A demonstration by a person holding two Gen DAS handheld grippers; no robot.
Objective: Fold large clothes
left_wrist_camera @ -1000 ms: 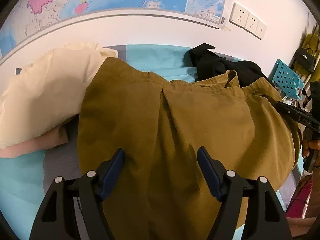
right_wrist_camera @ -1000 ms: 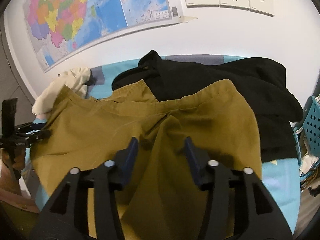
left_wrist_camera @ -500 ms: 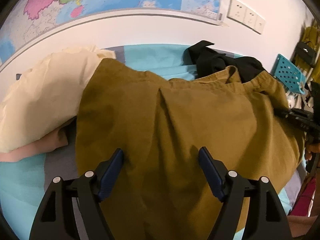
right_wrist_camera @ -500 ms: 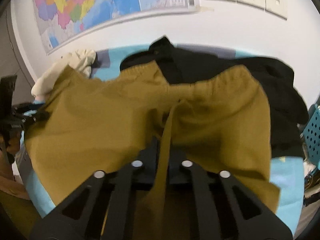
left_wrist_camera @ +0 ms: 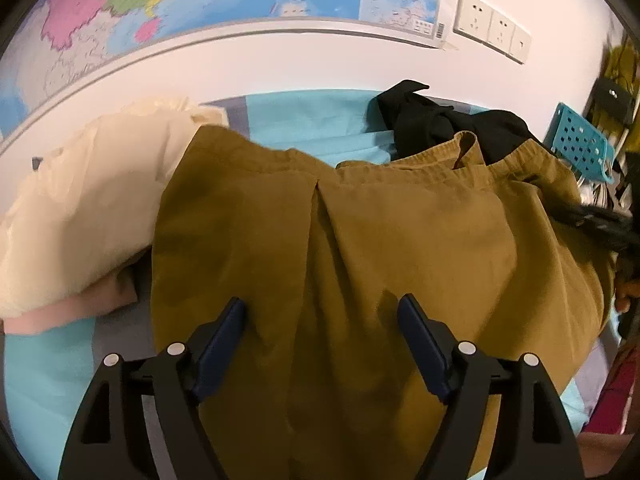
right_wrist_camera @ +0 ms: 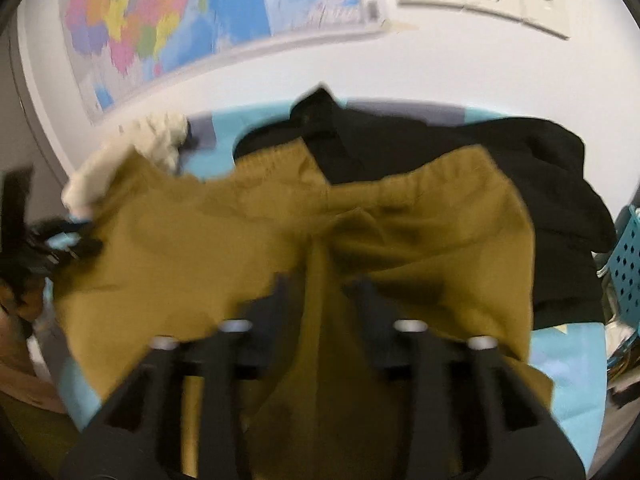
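Note:
Olive-brown trousers (left_wrist_camera: 360, 240) lie spread over a turquoise bed sheet (left_wrist_camera: 304, 120), waistband toward the wall. My left gripper (left_wrist_camera: 320, 300) hovers open just above one trouser leg, its blue pads (left_wrist_camera: 224, 336) wide apart and gripping nothing. In the blurred right wrist view, my right gripper (right_wrist_camera: 320, 282) is over the trousers (right_wrist_camera: 200, 240) near the crotch. Its jaws are opening, and a raised ridge of the cloth runs between them without being pinched.
A black garment (left_wrist_camera: 432, 124) lies crumpled behind the waistband, also seen in the right wrist view (right_wrist_camera: 500, 160). A cream garment (left_wrist_camera: 80, 200) and a pink one (left_wrist_camera: 80, 312) are heaped at the left. A blue perforated basket (left_wrist_camera: 580, 144) stands at the right. The wall with map and sockets is close behind.
Half a second ago the right gripper was shut on a fold of the trousers. Its jaws now stand apart again with the fold still raised. The left gripper stayed open and still.

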